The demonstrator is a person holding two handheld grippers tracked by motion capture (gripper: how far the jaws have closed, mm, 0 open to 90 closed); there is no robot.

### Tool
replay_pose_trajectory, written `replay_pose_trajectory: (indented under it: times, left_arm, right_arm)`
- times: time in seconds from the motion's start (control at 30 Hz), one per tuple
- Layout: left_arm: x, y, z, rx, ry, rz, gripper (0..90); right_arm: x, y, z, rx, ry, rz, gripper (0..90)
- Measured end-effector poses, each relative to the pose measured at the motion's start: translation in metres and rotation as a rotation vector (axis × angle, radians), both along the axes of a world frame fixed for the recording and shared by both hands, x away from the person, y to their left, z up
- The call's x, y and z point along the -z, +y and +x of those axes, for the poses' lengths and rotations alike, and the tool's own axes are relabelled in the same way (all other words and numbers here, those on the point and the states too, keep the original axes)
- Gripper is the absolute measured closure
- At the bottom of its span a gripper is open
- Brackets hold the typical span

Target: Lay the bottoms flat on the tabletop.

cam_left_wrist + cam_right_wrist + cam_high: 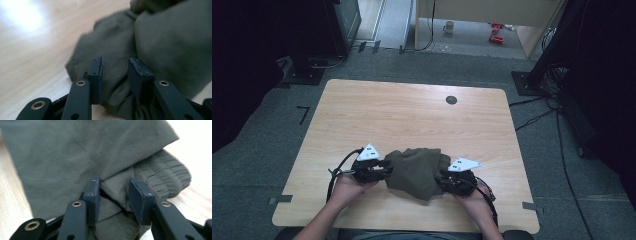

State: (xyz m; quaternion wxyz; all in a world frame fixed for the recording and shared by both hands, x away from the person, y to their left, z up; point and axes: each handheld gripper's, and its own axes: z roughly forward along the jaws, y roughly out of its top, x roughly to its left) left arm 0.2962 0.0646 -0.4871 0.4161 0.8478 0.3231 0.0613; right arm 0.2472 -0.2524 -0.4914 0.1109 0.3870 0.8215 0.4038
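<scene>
Light wood-grain table (412, 115) with rounded corners, on grey carpet floor (257, 150). Small dark round disc (451, 100) set in the tabletop, well beyond both claws, near the far edge. Black stands and loose cables (537, 117) on the floor off to the right; dark equipment (337, 25) at far left. Tape marks (303, 114) on the carpet left of the table. Far back, under a pale desk (482, 10): a mug (448, 26) on the floor, contents not visible, and small red objects (496, 33), too small to identify. No readable writing or labels anywhere.

Olive-green garment (417, 171), crumpled in a heap on the near part of the table, directly between the two claws and touching both. Ribbed elastic cuff or waistband (167, 178) shows in the right gripper view, just right of that claw's tips.

Left gripper (379, 171): held in the person's left hand (346, 187), grey three-cornered plate on top, pointing toward the garment's left edge. In the left gripper view (115, 75) jaws stand apart with a fold of green cloth between them, pads not pressed on it — released.

Right gripper (447, 181): in the right hand (474, 197), at the garment's right edge. In the right gripper view (113, 195) jaws also parted, a fold of fabric lying in the gap, not pinched — released.
</scene>
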Motion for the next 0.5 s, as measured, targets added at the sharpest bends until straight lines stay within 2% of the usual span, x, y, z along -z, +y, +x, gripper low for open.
replay_pose_trajectory:
  times: [0.1, 0.17, 0.27, 0.33, 0.5]
  left_arm:
    - [0.007, -0.006, 0.003, 0.004, -0.003, 0.039, 65.5]
    - [0.011, -0.006, 0.008, -0.004, 0.005, 0.038, 66.4]
    - [0.013, -0.005, 0.02, -0.028, -0.003, 0.047, 67.0]
    - [0.013, -0.005, 0.027, -0.037, -0.012, 0.057, 67.0]
    - [0.013, -0.004, 0.054, -0.071, 0.002, 0.057, 66.9]
  right_arm:
    - [0.007, 0.003, 0.005, 0.0, 0.021, -0.022, 61.1]
    - [0.01, 0.005, 0.009, 0.001, 0.031, -0.027, 61.8]
    - [0.013, 0.008, 0.017, -0.012, 0.012, -0.047, 62.4]
    - [0.014, 0.01, 0.026, -0.013, 0.012, -0.043, 63.0]
    - [0.014, 0.014, 0.055, 0.002, 0.002, -0.062, 64.0]
